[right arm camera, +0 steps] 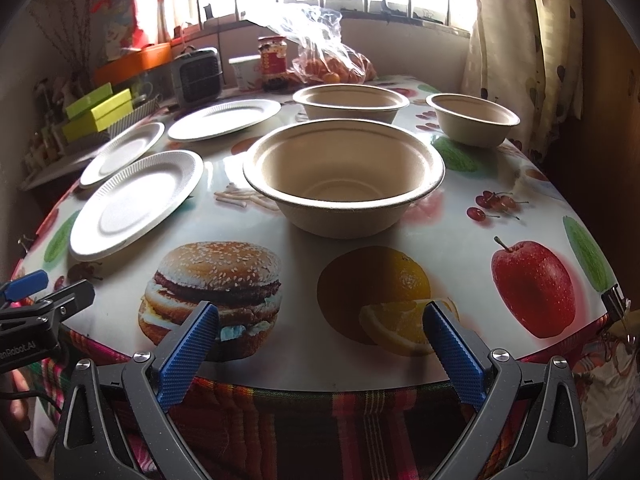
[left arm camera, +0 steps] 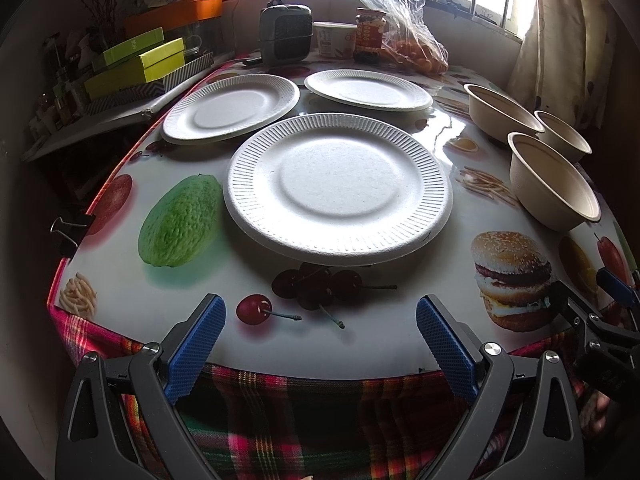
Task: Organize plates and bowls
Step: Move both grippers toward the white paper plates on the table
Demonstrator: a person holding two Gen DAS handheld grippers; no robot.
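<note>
Jaws of the left gripper point(left arm camera: 320, 344) and right gripper point(right arm camera: 320, 350) both stand wide apart, holding nothing, at the near edge of the fruit-printed worktop point(left arm camera: 392, 340). Nearest lies one white ribbed paper plate point(left arm camera: 338, 188), with two more white paper plates point(left arm camera: 232, 108) behind it toward the far edge. Three beige paper bowls point(right arm camera: 344, 176) sit apart along the right edge.
</note>
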